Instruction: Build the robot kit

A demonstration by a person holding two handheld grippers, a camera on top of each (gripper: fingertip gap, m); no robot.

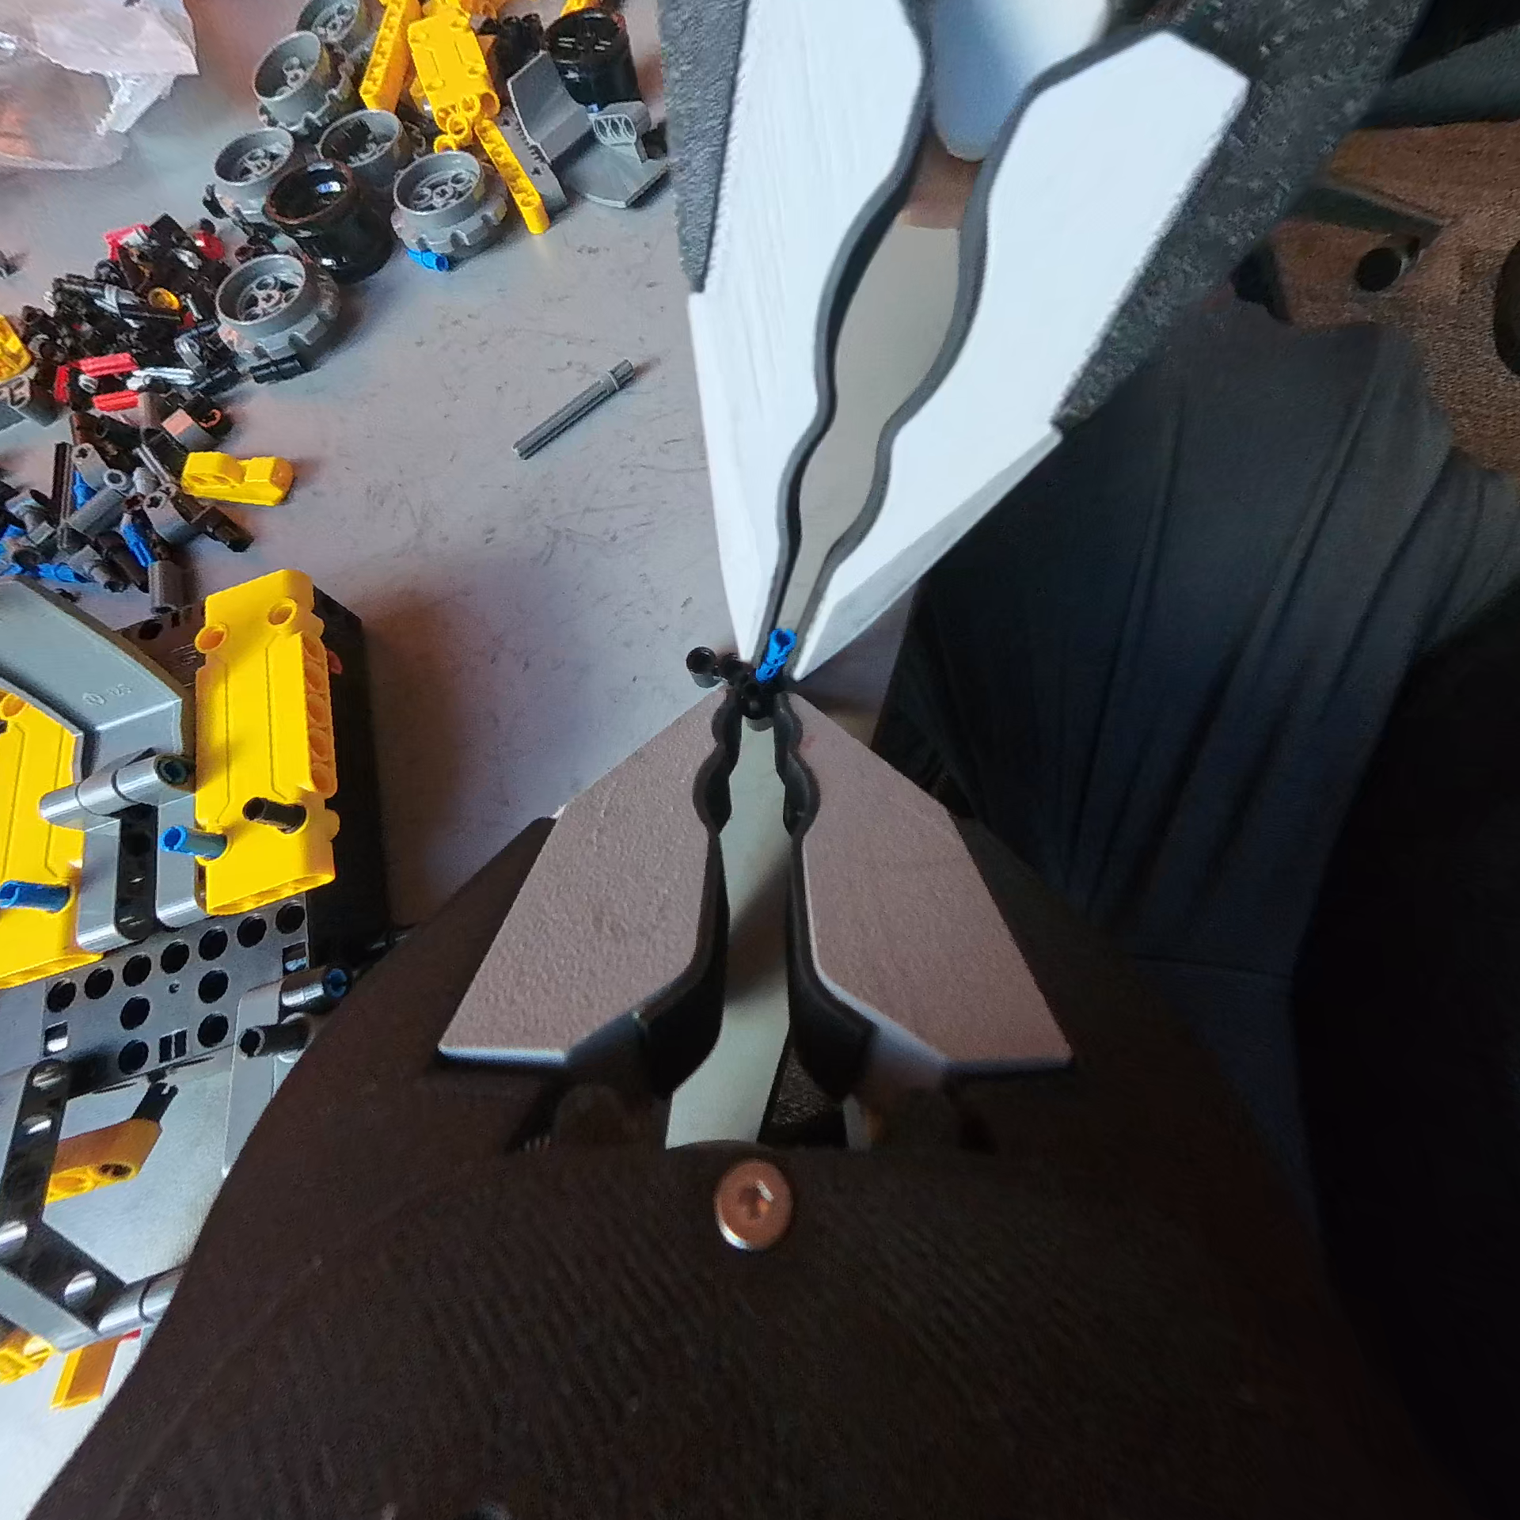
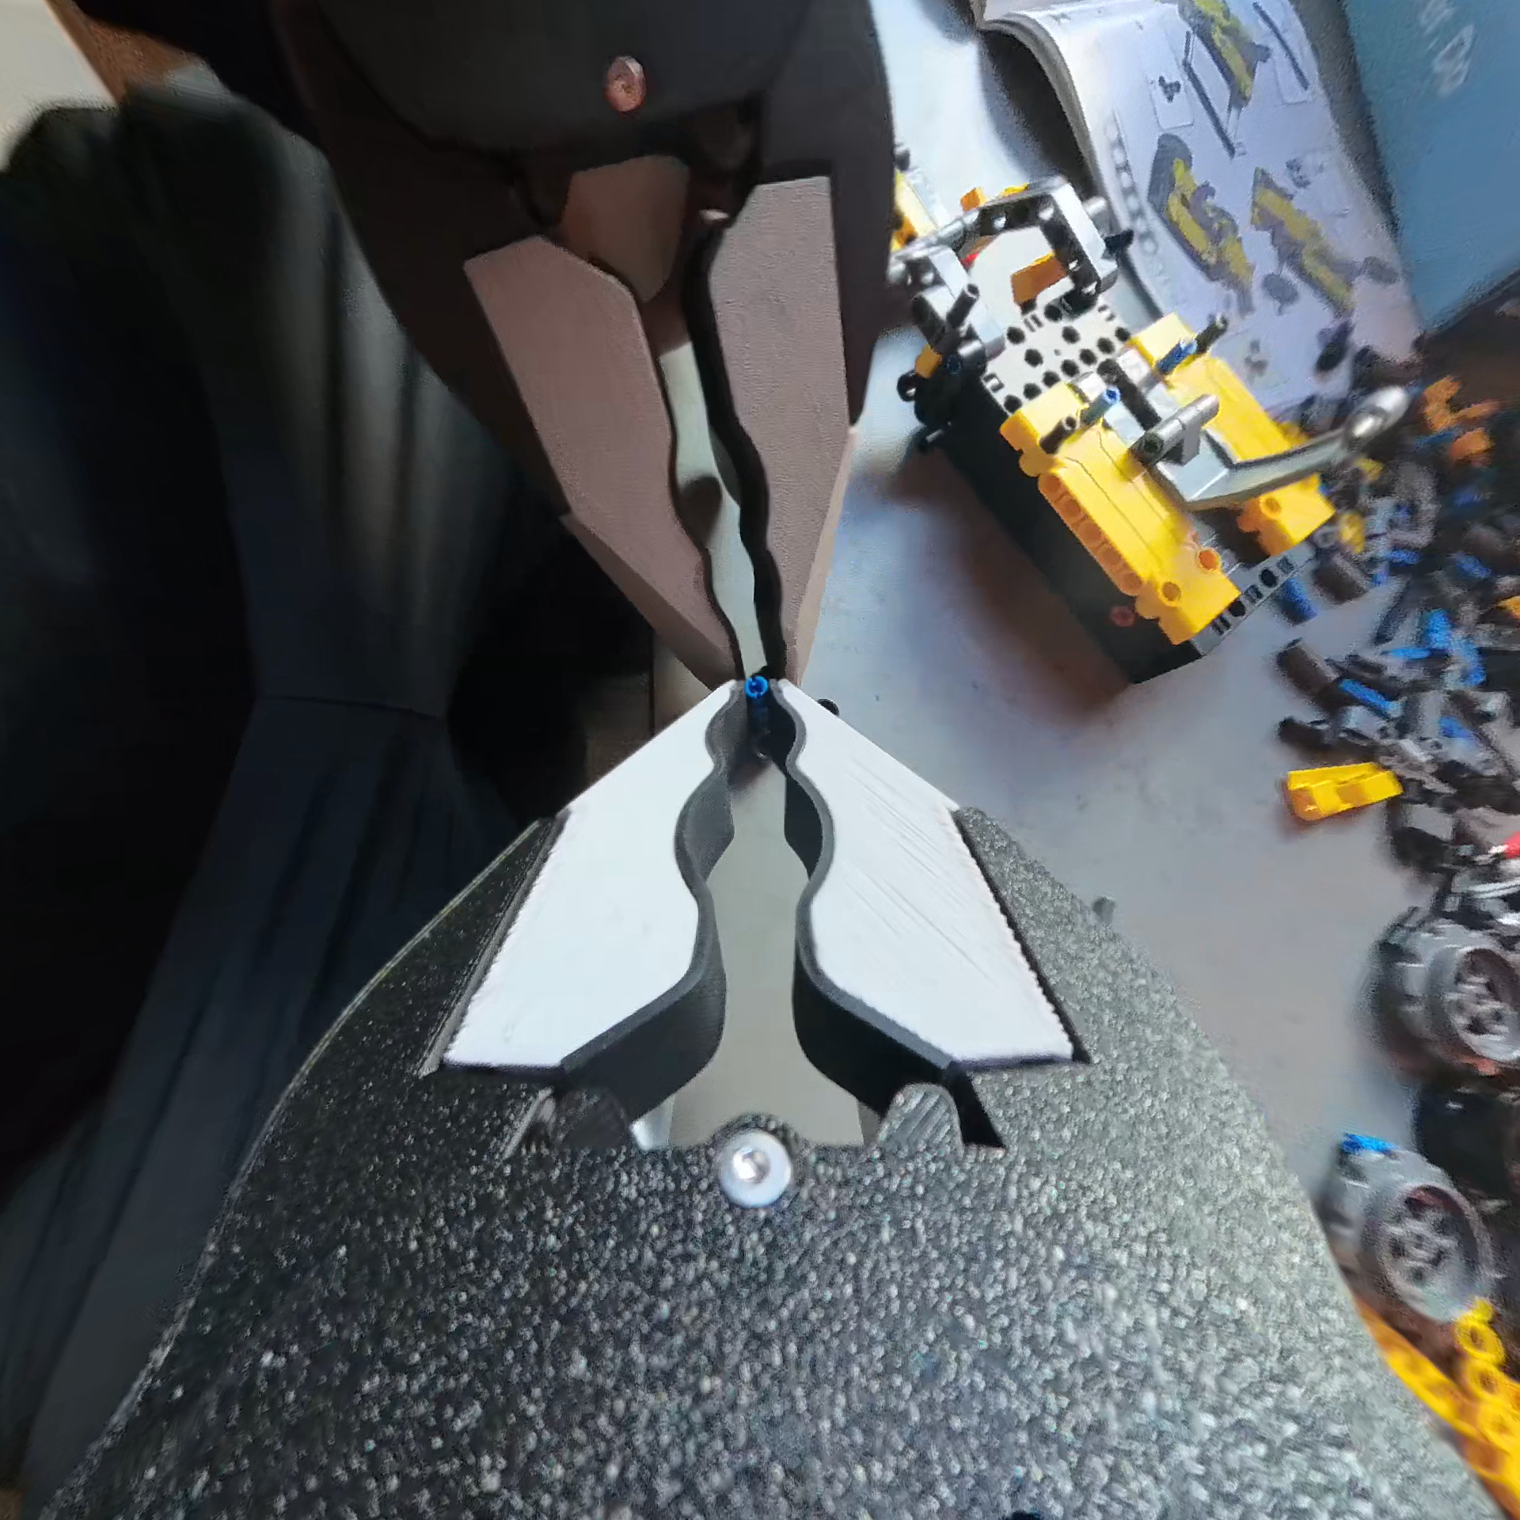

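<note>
Left hand-held gripper (image 1: 755, 709): your brown-fingered one is closed on a small black connector (image 1: 714, 668), pinched at the very fingertips above the tabletop (image 1: 510, 576).
Right hand-held gripper (image 2: 761, 699): your white-fingered one is closed on a blue pin (image 2: 755, 695), tip to tip with the left one.
Meeting point: the blue pin (image 1: 775, 652) touches the black connector right where the two pairs of fingertips meet; whether it is seated in a hole is too small to tell.
Step in hand: judging by this, you are joining the two small parts in mid-air.
What it calls for: I would say a straight, gentle press along the pin's axis, both grips kept firm, since the parts are tiny and could slip out.
Beside the left hand-held gripper: a yellow and grey model (image 1: 164, 822) lies to its left, with a lone grey axle (image 1: 573, 408) ahead-left.
Farther off: loose wheels (image 1: 271, 298) and a pile of small parts (image 1: 123, 395) lie well ahead-left.
Beside the right hand-held gripper: the model (image 2: 1135, 493) stands ahead-right, an open instruction booklet (image 2: 1193, 123) beyond it.
</note>
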